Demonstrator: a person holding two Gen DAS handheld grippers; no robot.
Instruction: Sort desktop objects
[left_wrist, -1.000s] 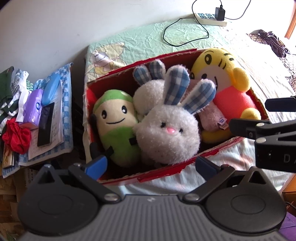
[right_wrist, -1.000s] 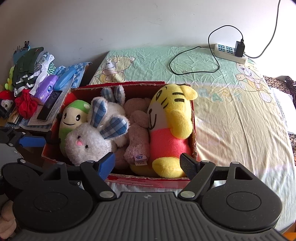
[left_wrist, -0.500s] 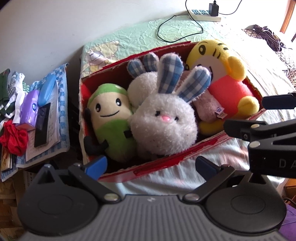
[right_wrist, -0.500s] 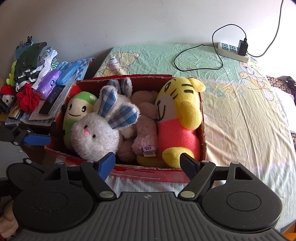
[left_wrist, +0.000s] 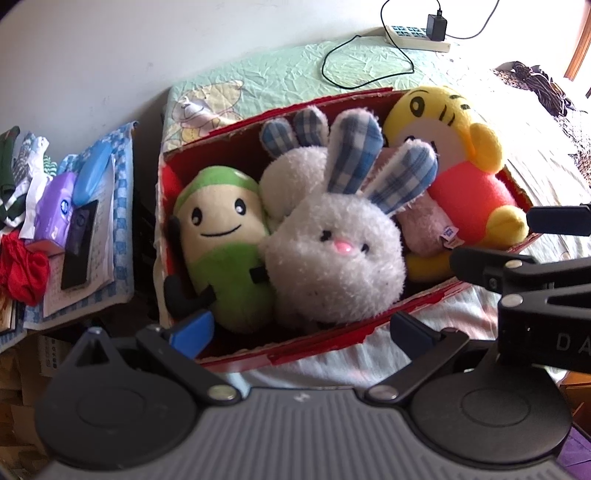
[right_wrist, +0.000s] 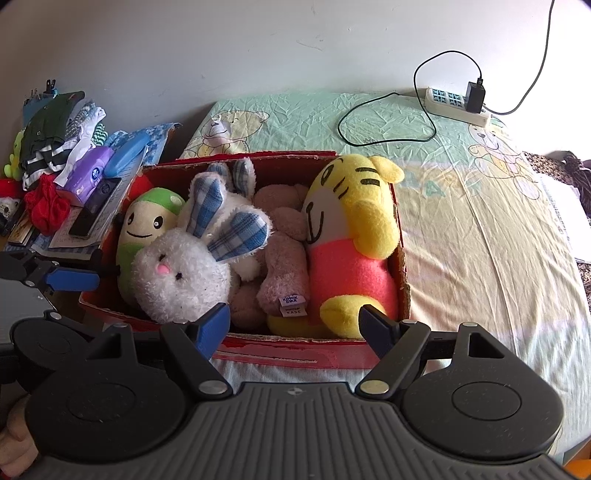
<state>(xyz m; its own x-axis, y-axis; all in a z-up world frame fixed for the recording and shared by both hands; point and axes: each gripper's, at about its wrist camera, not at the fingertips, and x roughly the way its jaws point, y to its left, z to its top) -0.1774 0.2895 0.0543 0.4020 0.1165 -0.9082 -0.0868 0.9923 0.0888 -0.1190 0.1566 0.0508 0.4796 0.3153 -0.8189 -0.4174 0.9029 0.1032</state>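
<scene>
Left claw (left_wrist: 299, 328) spread wide, empty, hovering at near rim of red cardboard box (left_wrist: 332, 347), aimed at fluffy white rabbit plush with checked blue ears (left_wrist: 336, 254). Right claw (right_wrist: 295, 325) likewise agape, holding nothing, facing yellow tiger plush in pink shirt (right_wrist: 351, 236). Green bean plush (left_wrist: 221, 243) wedged at left wall; toys packed tight, likely already sorted. Box sits on bed with green bear-print sheet (right_wrist: 480, 221); white power strip (right_wrist: 458, 105) beyond.

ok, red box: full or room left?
Full. The red box is packed wall to wall: green plush, white bunny, beige plush, yellow tiger, several rising above the rim.
</scene>
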